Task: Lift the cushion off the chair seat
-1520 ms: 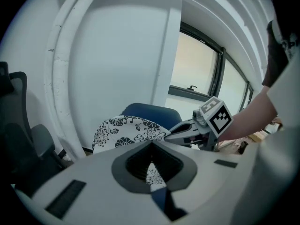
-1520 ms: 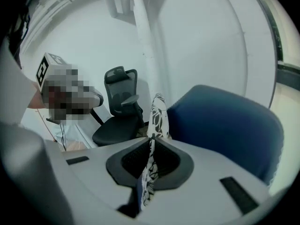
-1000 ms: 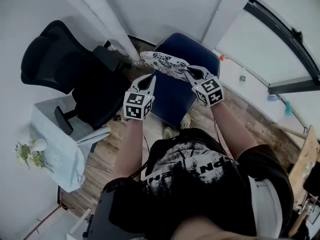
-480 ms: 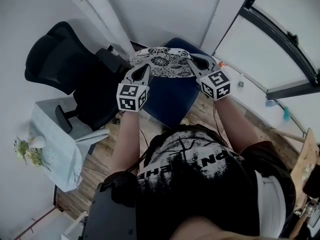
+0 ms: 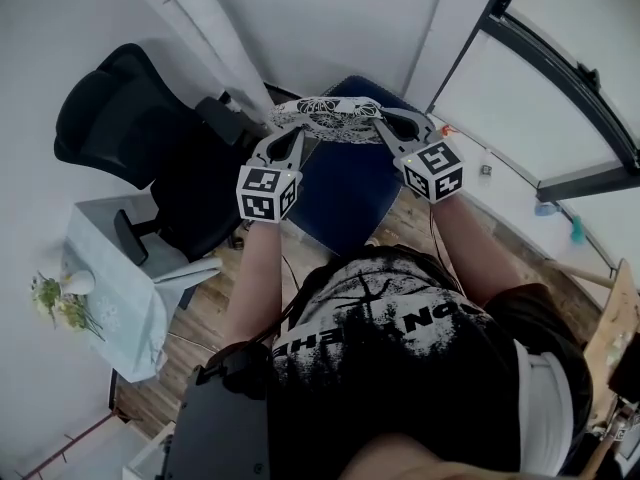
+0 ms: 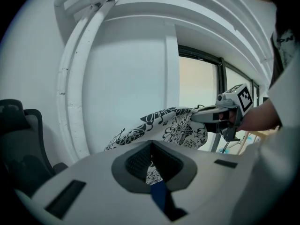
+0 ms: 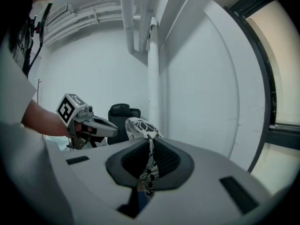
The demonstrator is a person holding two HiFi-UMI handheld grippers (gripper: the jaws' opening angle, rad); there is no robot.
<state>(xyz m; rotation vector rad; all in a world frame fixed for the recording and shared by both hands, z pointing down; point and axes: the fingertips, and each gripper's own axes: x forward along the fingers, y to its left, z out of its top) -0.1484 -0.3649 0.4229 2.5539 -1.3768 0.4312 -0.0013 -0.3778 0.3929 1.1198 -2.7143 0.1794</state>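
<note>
The patterned cushion (image 5: 325, 118) (white with black flowers) hangs stretched between the two grippers above the blue chair (image 5: 350, 198). It seems to be clear of the seat, though the steep head view makes the gap hard to judge. The left gripper (image 5: 296, 138) is pinched on the cushion's left edge, with the fabric squeezed between its pads. The right gripper (image 5: 384, 124) is clamped almost closed on the opposite edge, a fold of cloth running down between its jaws. A black office chair (image 5: 130, 118) stands to the left, beside a cloth-draped counter (image 5: 110, 298) bearing flowers (image 5: 55, 308).
</note>
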